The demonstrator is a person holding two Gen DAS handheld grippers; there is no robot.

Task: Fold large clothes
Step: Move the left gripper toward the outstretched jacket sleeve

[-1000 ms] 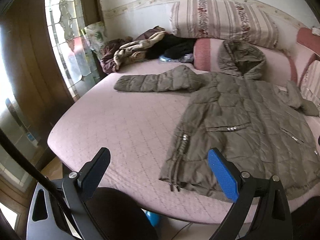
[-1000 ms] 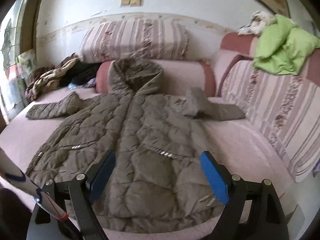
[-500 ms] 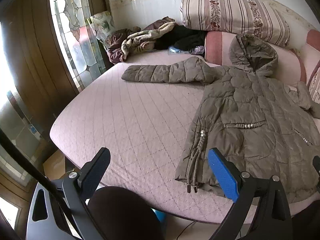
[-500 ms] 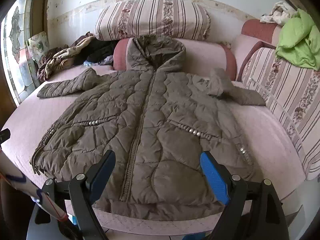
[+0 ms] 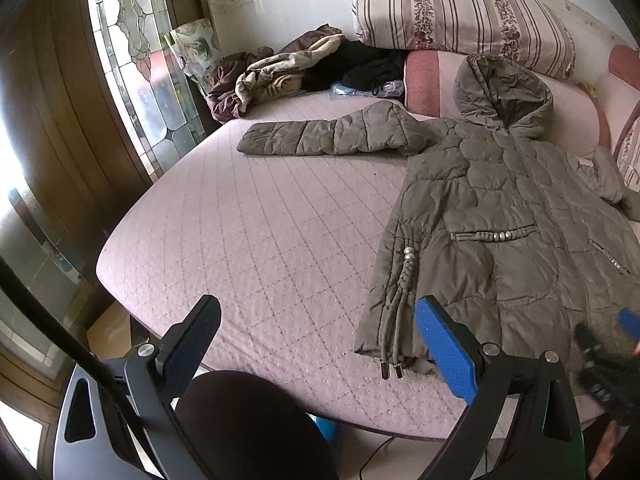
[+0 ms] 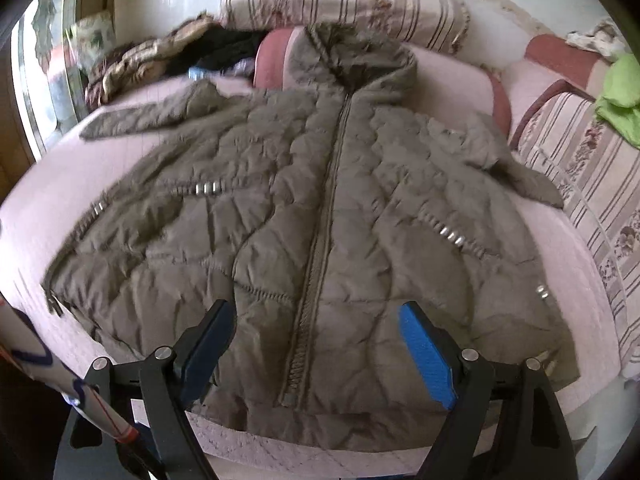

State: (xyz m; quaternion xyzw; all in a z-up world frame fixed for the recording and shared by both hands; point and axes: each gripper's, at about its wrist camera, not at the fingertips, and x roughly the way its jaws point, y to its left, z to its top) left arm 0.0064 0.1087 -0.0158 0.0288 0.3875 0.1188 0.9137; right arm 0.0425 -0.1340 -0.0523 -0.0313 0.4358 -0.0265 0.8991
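An olive quilted hooded coat [image 5: 500, 216] lies flat, front up and zipped, on the pink quilted bed [image 5: 248, 240]. Its one sleeve [image 5: 320, 138] stretches out to the left; the other sleeve [image 6: 516, 172] lies bent at the right. My left gripper [image 5: 320, 344] is open and empty, above the bed's near edge just left of the coat's lower left corner and drawstrings [image 5: 394, 320]. My right gripper [image 6: 316, 344] is open and empty, over the coat's hem [image 6: 320, 424] at the zipper. The coat [image 6: 320, 208] fills the right wrist view.
Striped pillows [image 5: 460, 8] and a pink bolster [image 5: 428, 76] line the headboard. A heap of clothes [image 5: 280, 72] sits at the back left by a stained-glass window [image 5: 132, 52]. A striped cushion [image 6: 580, 168] and green cloth [image 6: 620, 96] are at the right.
Both grippers have moved forward and tilted down toward the coat's hem. The coat has not moved. Both stay open.
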